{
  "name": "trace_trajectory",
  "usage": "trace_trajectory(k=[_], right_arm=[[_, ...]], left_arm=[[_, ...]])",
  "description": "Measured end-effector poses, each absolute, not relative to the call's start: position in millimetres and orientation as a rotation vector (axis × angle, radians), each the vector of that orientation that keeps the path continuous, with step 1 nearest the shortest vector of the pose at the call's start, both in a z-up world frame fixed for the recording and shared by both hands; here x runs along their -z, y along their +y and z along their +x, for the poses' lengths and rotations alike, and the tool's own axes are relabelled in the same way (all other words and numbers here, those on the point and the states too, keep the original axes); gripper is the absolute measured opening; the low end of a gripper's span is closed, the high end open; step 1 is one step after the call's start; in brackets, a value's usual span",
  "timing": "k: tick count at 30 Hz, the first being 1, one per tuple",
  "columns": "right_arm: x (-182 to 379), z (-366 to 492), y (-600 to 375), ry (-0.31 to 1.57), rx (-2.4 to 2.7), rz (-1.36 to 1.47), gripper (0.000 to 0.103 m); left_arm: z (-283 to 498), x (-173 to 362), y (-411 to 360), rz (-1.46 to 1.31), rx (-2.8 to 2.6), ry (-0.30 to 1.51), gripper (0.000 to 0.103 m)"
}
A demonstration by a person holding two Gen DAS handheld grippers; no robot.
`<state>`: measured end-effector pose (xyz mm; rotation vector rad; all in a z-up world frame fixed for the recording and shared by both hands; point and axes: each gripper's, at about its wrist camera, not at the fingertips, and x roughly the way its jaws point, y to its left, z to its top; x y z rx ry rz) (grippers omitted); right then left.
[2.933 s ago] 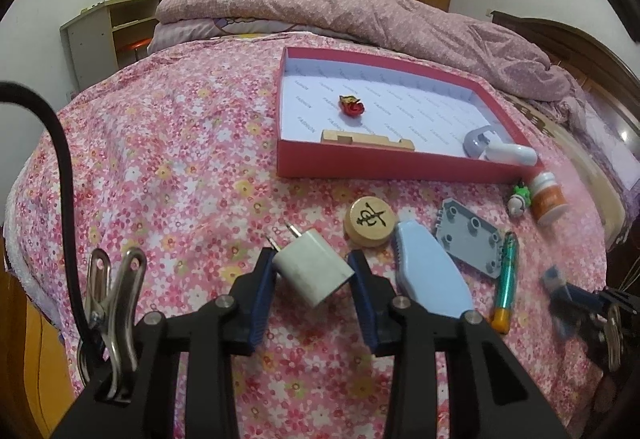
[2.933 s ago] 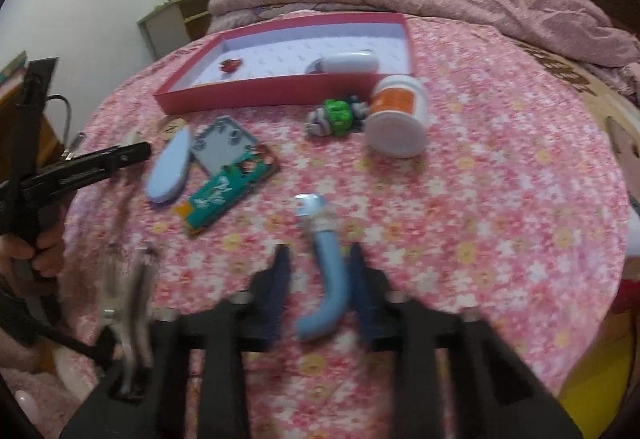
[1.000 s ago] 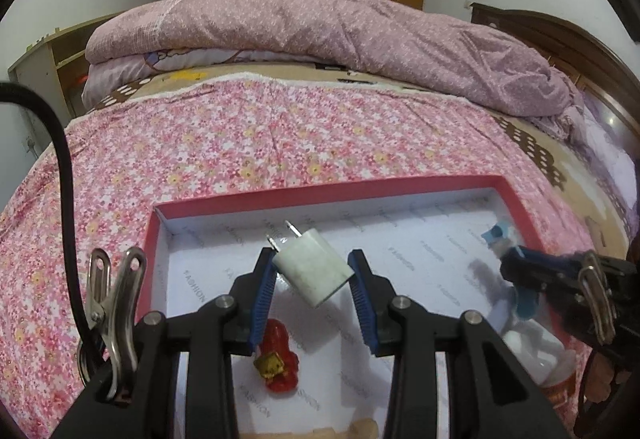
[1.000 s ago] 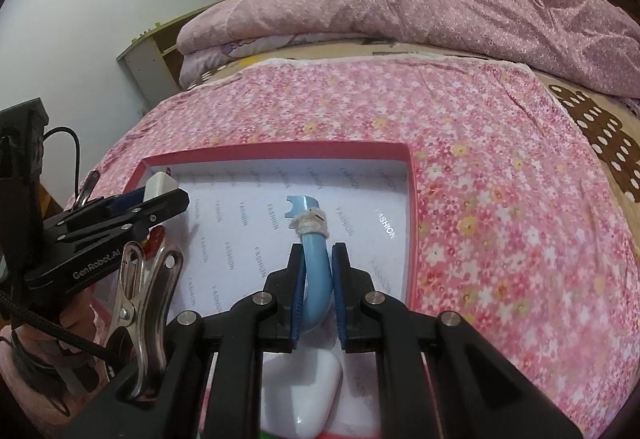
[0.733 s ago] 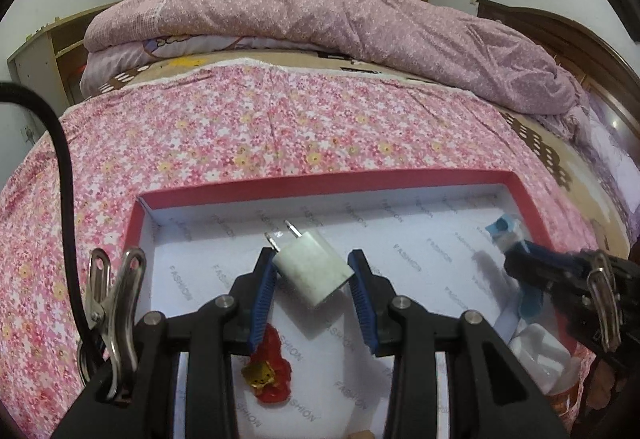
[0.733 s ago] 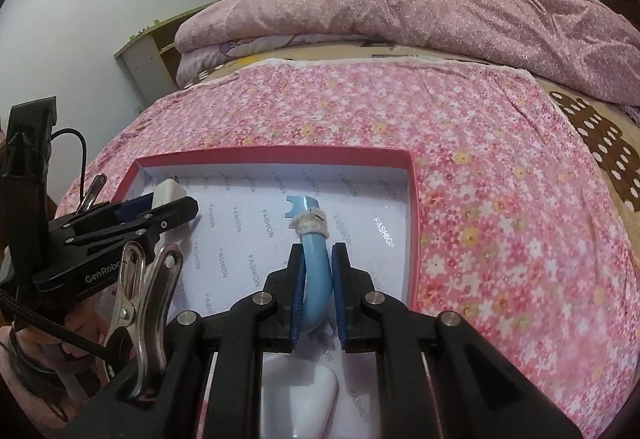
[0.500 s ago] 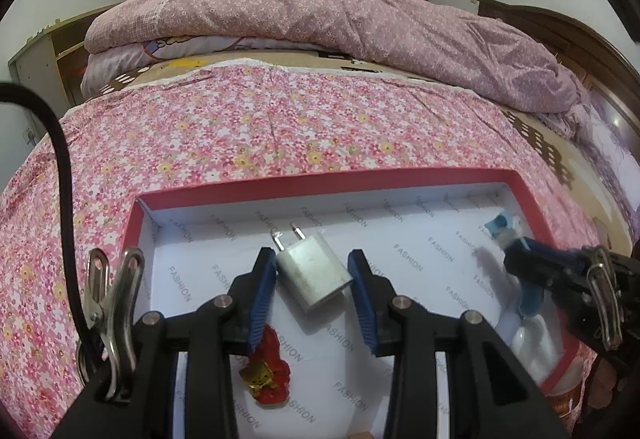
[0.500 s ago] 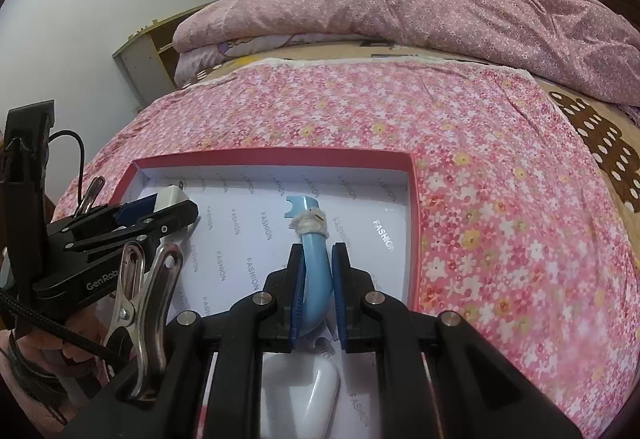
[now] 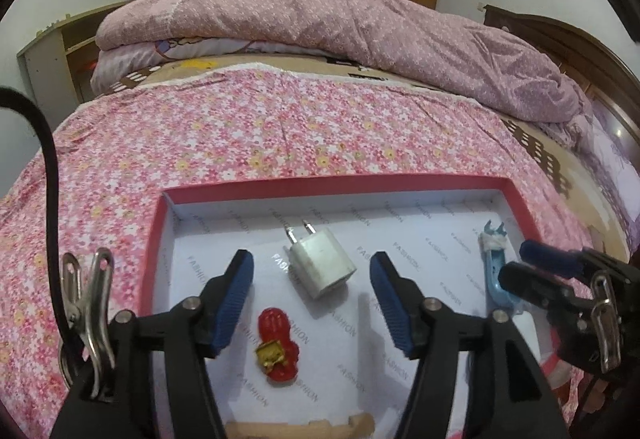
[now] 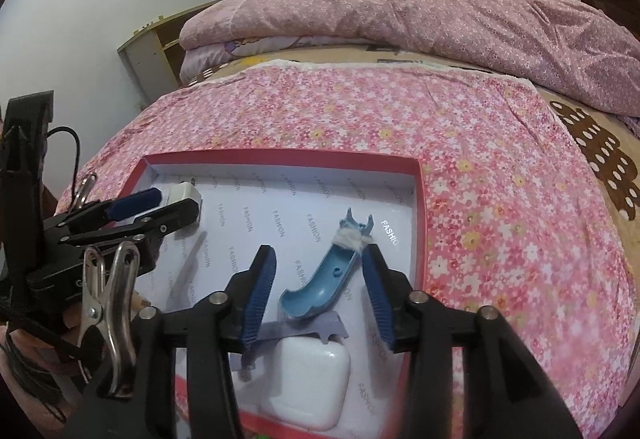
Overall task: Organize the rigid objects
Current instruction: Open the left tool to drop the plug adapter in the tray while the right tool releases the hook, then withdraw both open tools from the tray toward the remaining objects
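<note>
Lying in the red box (image 9: 520,199): white two-pronged charger (image 9: 321,266); curved blue piece (image 10: 325,279).

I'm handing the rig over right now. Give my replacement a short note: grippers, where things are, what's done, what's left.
Left gripper: jaws opening, pads clear of the white charger plug, which lies on the floor of the red box.
Right gripper: jaws opening; the blue curved piece lies in the box between them, close against the right pad.
Also in the box: red figurine, wooden piece, white case, grey part.
Done: both pieces delivered into the box.
Left: back both grippers out; whether anything remains outside the box is not visible in these views.
</note>
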<state>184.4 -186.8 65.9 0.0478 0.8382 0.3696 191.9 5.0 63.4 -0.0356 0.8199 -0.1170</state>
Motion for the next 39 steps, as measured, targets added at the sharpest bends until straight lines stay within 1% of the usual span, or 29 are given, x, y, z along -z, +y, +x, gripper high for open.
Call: trace_trajectory(k=[24,39], right_arm=[[-91.0,93.8,-179.7,0.785,-0.437,0.035,0.048],[-71.3,35.5,-179.9,0.806,-0.457,0.06,0.048]], left_arm=[[98.8,-87.1,2.8,-0.014,0.129,0.787,0.067],[35.3,-73.2,9.9,-0.025,0.133,0.819,0.067]])
